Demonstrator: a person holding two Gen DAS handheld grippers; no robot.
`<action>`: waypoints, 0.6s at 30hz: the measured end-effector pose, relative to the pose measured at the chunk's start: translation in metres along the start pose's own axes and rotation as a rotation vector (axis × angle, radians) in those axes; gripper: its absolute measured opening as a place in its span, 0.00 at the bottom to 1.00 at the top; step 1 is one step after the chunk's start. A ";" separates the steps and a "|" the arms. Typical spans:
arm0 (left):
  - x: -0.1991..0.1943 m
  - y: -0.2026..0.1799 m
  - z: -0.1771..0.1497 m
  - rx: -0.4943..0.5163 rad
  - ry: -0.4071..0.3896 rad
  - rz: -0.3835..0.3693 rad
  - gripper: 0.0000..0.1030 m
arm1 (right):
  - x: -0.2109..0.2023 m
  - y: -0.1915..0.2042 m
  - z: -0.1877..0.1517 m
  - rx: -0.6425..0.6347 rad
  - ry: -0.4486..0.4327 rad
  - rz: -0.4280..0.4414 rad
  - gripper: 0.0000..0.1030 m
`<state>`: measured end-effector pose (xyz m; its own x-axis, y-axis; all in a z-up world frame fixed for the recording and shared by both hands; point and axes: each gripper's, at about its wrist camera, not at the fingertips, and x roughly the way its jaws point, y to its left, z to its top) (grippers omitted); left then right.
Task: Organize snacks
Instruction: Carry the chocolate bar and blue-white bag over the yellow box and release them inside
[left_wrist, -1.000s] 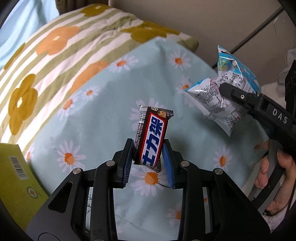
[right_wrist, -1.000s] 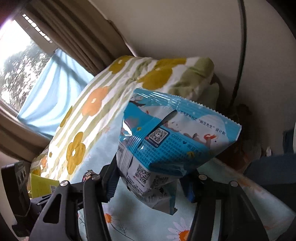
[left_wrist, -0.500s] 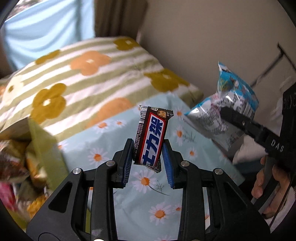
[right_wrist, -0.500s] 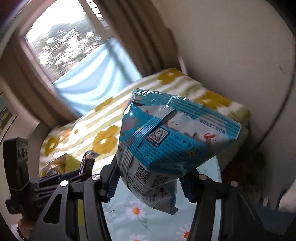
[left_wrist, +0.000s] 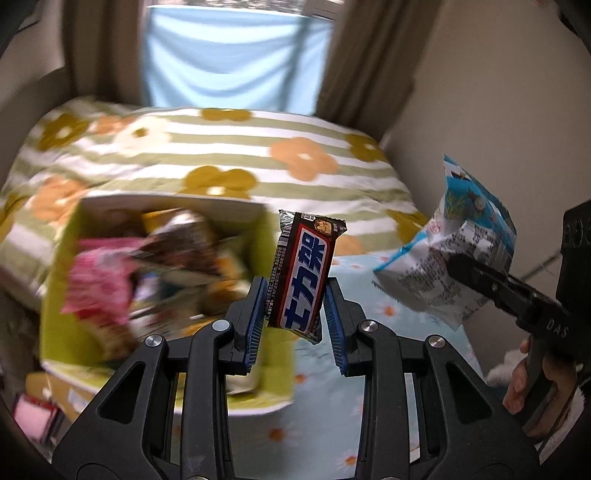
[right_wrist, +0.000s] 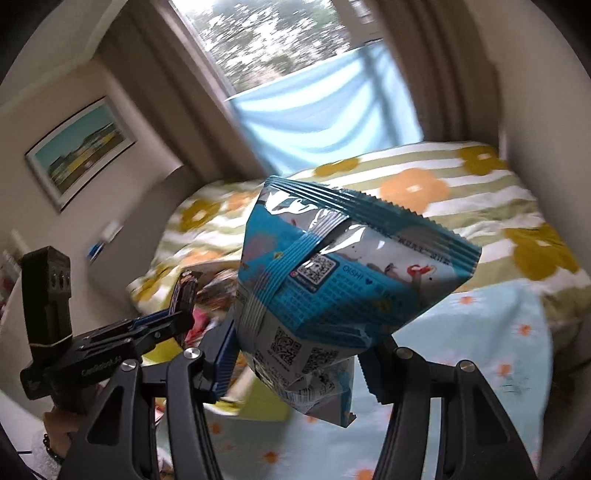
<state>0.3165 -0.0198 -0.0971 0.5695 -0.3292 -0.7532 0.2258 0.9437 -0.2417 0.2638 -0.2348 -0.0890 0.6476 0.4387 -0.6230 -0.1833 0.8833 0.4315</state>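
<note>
a: where's the dark red and blue wrapped chocolate bar (left_wrist: 304, 273)?

b: centre of the left wrist view, standing nearly upright, long axis running up and away from the left gripper (left_wrist: 295, 314). its blue-padded fingers (left_wrist: 255, 317) are closed on the lower half of the bar, top half sticking out free.

a: and the other snack?

b: the crinkly blue and white foil snack bag (right_wrist: 332, 295) fills the middle of the right wrist view. the right gripper (right_wrist: 295, 369) pinches it by its lower end, so the bag balloons upward and to the right above the fingers.

a: where do they go?

b: my guess is the yellow-green cardboard box (left_wrist: 66, 317) at the left of the left view, sitting on the daisy-print blue bedsheet (left_wrist: 325, 406) and already stuffed with blurred packets (left_wrist: 110, 288).

a: which hand is nearer to it?

b: the left one. the box opening lies just left of and beyond the bar, its right wall almost behind the left finger. the bag hangs at the right edge of that view, well apart from the box, so i'd expect the bar to go in first, moved leftward and released over the opening.

a: background?

b: striped flower-print duvet (left_wrist: 221, 155), then curtains, blurred.
</note>
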 end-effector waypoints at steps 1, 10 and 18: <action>-0.005 0.014 -0.003 -0.020 -0.005 0.015 0.27 | 0.011 0.013 -0.003 -0.017 0.020 0.015 0.52; -0.017 0.122 -0.027 -0.090 0.032 0.111 0.27 | 0.079 0.090 -0.015 -0.066 0.106 0.067 0.52; -0.001 0.179 -0.039 -0.036 0.101 0.139 0.27 | 0.112 0.124 -0.029 -0.049 0.137 0.024 0.52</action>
<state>0.3257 0.1503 -0.1637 0.5104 -0.1927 -0.8381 0.1209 0.9810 -0.1519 0.2923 -0.0711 -0.1245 0.5360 0.4753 -0.6977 -0.2357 0.8779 0.4169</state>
